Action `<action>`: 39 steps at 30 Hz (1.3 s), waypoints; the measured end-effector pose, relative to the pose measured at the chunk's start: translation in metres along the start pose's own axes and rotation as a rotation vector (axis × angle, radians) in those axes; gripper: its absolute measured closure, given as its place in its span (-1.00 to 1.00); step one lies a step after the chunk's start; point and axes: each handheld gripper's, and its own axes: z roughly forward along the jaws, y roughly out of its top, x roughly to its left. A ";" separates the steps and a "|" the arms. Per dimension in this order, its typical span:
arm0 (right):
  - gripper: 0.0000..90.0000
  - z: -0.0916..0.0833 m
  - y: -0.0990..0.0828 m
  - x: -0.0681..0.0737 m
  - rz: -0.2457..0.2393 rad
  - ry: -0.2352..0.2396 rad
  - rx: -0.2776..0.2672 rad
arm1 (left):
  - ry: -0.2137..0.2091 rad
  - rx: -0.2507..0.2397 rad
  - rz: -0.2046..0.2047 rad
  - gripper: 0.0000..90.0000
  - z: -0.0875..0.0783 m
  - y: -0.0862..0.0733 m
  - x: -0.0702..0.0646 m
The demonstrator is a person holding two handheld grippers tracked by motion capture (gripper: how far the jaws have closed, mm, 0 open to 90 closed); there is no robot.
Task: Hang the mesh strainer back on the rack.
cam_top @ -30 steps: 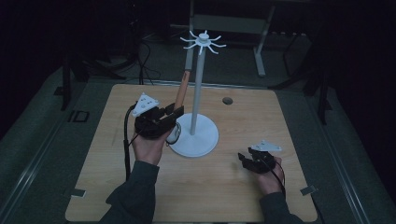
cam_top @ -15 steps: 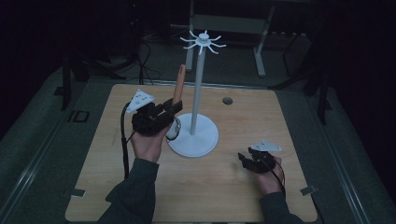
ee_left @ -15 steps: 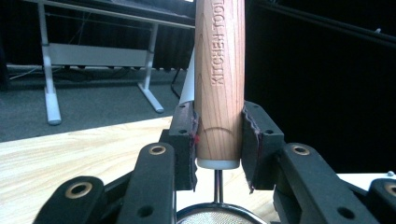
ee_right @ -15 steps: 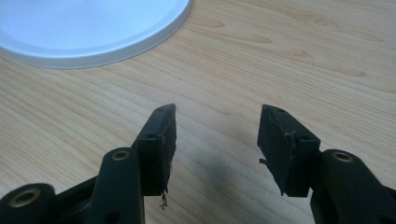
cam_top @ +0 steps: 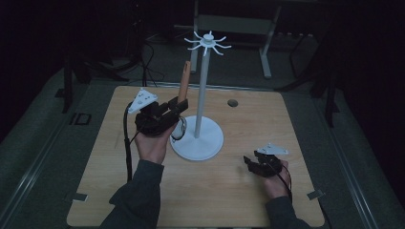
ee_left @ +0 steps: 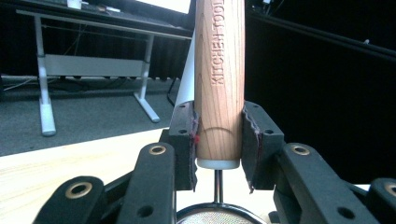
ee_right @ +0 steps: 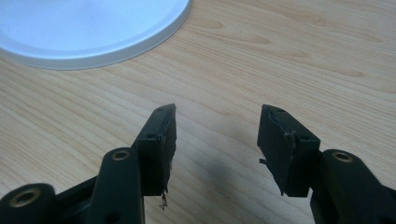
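My left gripper (cam_top: 177,106) is shut on the wooden handle (cam_top: 184,81) of a small strainer, held nearly upright just left of the white stand's pole (cam_top: 201,95). In the left gripper view the handle (ee_left: 219,79), stamped "KITCHEN TOOL", sits clamped between both pads of the left gripper (ee_left: 218,140), and the mesh bowl (ee_left: 217,217) hangs below. The stand carries a ring of hooks (cam_top: 208,43) on top and a round base (cam_top: 198,145). My right gripper (cam_top: 249,162) rests low over the table at the front right, open and empty (ee_right: 215,135), near the base's rim (ee_right: 84,32).
The wooden table (cam_top: 239,200) has a small dark round spot (cam_top: 232,102) behind the stand. Tape marks sit at the front corners (cam_top: 79,196). A metal-framed bench (cam_top: 234,24) and cables lie on the dark floor beyond.
My left gripper has lifted the strainer slightly and turned its handle from a rightward tilt to nearly upright. The right gripper has stayed put.
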 end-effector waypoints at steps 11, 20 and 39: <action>0.04 0.000 0.000 0.000 0.003 -0.002 0.001 | -0.007 -0.038 -0.024 0.53 -0.002 0.006 0.002; 0.04 0.000 0.000 0.000 0.004 -0.002 0.002 | -0.023 -0.068 -0.052 0.53 -0.003 0.012 0.004; 0.04 0.000 -0.001 0.000 0.000 -0.003 0.004 | -0.046 -0.110 -0.016 0.53 0.004 0.022 0.002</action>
